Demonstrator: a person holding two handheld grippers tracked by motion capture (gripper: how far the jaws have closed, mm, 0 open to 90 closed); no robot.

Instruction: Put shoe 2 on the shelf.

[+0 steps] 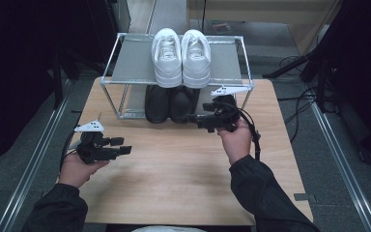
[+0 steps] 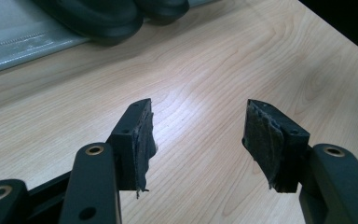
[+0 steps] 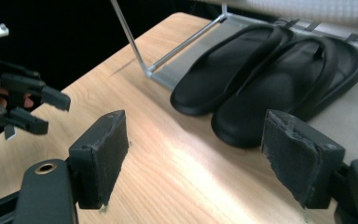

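a: status of the work, please.

b: i judge it barely started. the pair of black rubber flip-flop sandals (image 3: 265, 88) sits on the lower grey shelf of the metal-framed shoe rack (image 1: 125, 79), toes hanging over the front edge onto the light wooden table (image 1: 183, 174). nothing is lifted. my right gripper (image 1: 196, 119) hangs just in front of the sandals, jaws wide apart with nothing between the pads; in the right gripper view the nearer sandal lies ahead of the gap, apart from both pads. my left gripper (image 1: 122, 146) hovers over the table's left side, well apart from the rack, also spread wide and holding nothing.

a: what remains?

b: as i read it, everything: closing in on a sandal, gripping it, drawing it out.

a: surroundings, obstructions?

b: a pair of white lace-up sneakers (image 1: 181, 57) stands on the top shelf directly above the sandals. the rack's thin front upright (image 3: 129, 35) and the top shelf's edge crowd the approach; the two sandals touch side by side, so taking one alone could drag its neighbour.
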